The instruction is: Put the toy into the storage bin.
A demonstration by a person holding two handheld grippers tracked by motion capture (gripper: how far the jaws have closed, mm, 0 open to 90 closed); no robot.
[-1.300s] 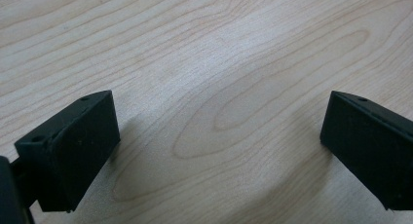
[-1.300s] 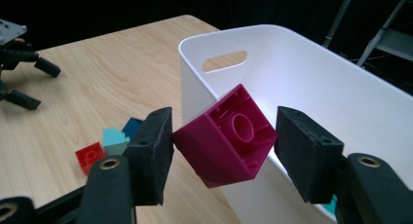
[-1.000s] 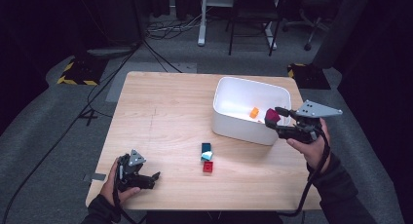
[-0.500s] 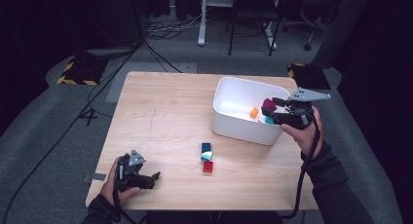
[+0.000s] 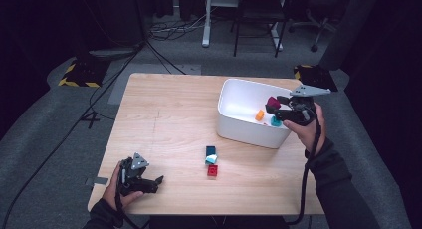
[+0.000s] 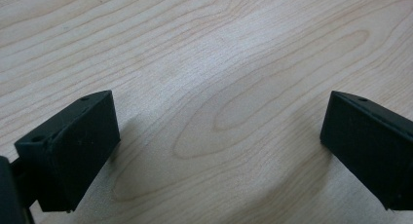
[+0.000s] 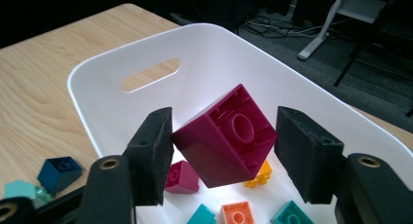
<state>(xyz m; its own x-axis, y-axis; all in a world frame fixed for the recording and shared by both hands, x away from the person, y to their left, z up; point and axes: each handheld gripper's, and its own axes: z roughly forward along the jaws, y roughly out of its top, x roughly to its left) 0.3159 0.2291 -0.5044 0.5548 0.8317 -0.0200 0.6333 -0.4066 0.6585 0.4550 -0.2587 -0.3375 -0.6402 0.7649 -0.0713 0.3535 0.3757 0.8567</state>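
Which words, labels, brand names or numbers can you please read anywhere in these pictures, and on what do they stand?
None can be read.
The magenta plastic brick between the right gripper jaws shows bare plastic, no lettering.
The white plastic bin bears no label.
The light wooden table shows grain alone.
The yellow-and-black striped floor plate carries stripes, no words.

Magenta brick [image 7: 225, 136], tilted, hollow underside showing, seemingly above the white bin [image 7: 97, 78].
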